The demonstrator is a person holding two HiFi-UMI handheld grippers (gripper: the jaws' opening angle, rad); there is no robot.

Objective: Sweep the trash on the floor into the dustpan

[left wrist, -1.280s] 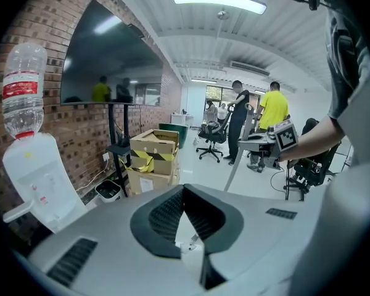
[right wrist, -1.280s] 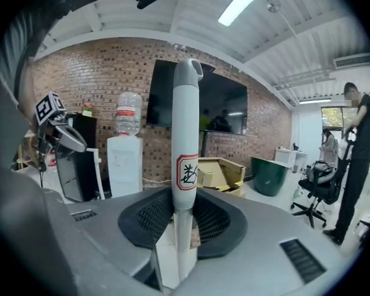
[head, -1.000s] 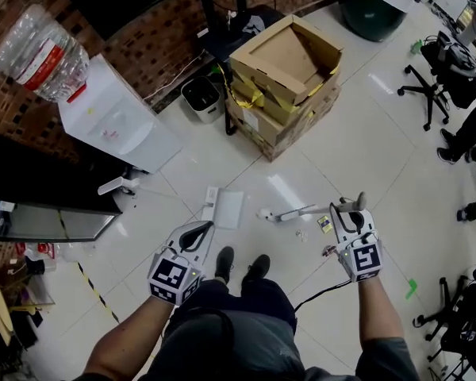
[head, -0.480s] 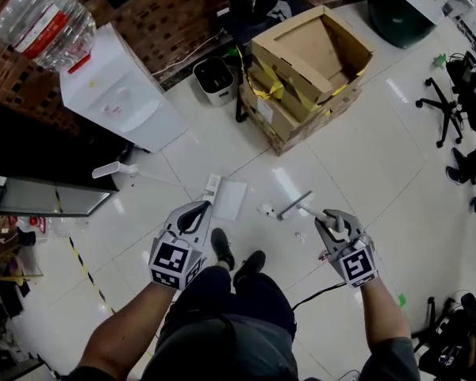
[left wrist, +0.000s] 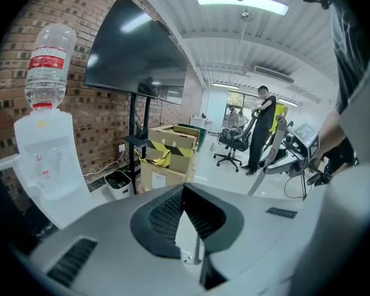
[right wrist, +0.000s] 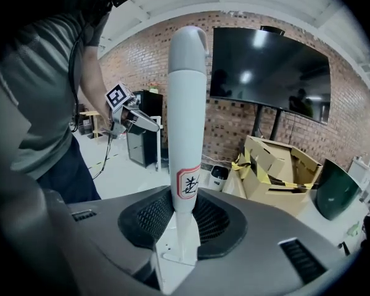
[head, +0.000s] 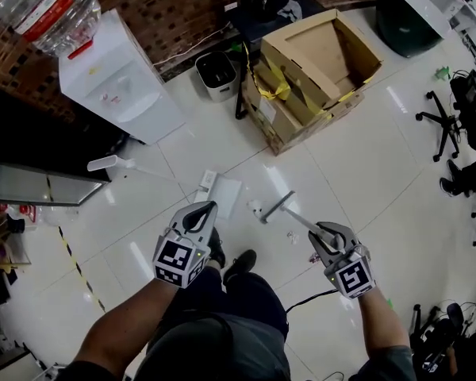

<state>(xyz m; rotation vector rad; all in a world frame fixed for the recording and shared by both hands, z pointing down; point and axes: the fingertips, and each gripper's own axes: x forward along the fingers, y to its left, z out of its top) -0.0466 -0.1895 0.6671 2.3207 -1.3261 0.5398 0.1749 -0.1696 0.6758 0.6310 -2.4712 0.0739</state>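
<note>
My right gripper (head: pixel 321 232) is shut on the white broom handle (right wrist: pixel 186 122), which stands up between its jaws in the right gripper view. The handle slants down to the grey broom head (head: pixel 275 206) on the tiles. A white dustpan (head: pixel 225 198) lies flat just left of the broom head. My left gripper (head: pixel 205 209) hovers at the dustpan's near edge; a thin rod (left wrist: pixel 197 251) runs through its closed jaws, apparently the dustpan's handle. Small bits of trash (head: pixel 293 236) and a white scrap (head: pixel 255 208) lie by the broom head.
Stacked cardboard boxes (head: pixel 309 78) and a small bin (head: pixel 216 76) stand beyond the dustpan. A water dispenser (head: pixel 119 86) is at the far left, office chairs (head: pixel 452 109) at the right. The person's shoes (head: pixel 242 264) are between the grippers. Another person (left wrist: pixel 264 125) stands further off.
The right gripper has come nearer and lower, swinging the broom from lying across the floor to slanting up. Its head has slid left toward the dustpan. The left gripper has hardly moved.
</note>
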